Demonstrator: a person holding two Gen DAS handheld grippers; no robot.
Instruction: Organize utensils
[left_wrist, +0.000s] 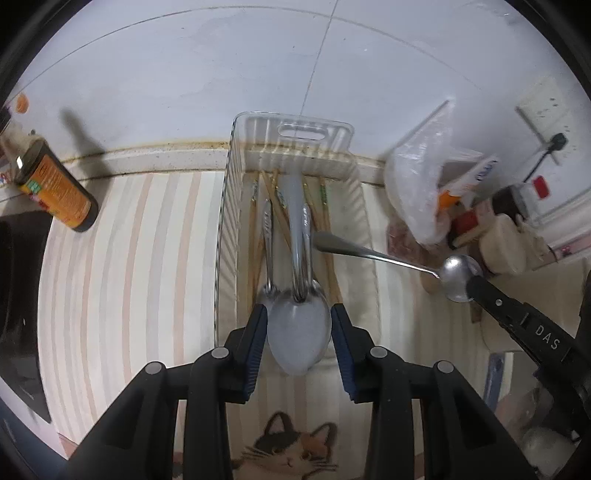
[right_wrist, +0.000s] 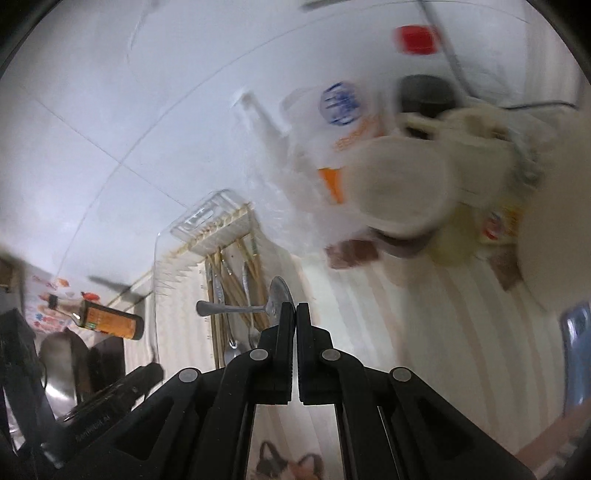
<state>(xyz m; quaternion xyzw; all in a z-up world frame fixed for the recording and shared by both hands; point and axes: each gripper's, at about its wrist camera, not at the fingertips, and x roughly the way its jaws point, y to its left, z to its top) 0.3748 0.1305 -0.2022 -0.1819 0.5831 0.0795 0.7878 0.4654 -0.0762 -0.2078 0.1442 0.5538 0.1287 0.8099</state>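
Observation:
A clear plastic tray (left_wrist: 236, 155) lies lengthwise ahead on the striped mat, holding wooden chopsticks (left_wrist: 325, 210) and metal spoons. My left gripper (left_wrist: 299, 317) is open, its blue-padded fingers on either side of a big spoon's bowl (left_wrist: 299, 332) at the tray's near end. My right gripper (right_wrist: 296, 314) is shut on a small metal spoon (right_wrist: 277, 295), gripping its bowl. That spoon (left_wrist: 369, 253) hangs level with its handle reaching over the tray's right side. The tray also shows in the right wrist view (right_wrist: 207, 218).
A dark sauce bottle with an orange label (left_wrist: 55, 188) lies left of the tray. A clear plastic bag (left_wrist: 421, 173), packets and a cream pot (left_wrist: 502, 243) crowd the right by the tiled wall. A cat picture (left_wrist: 291, 450) marks the mat's near edge.

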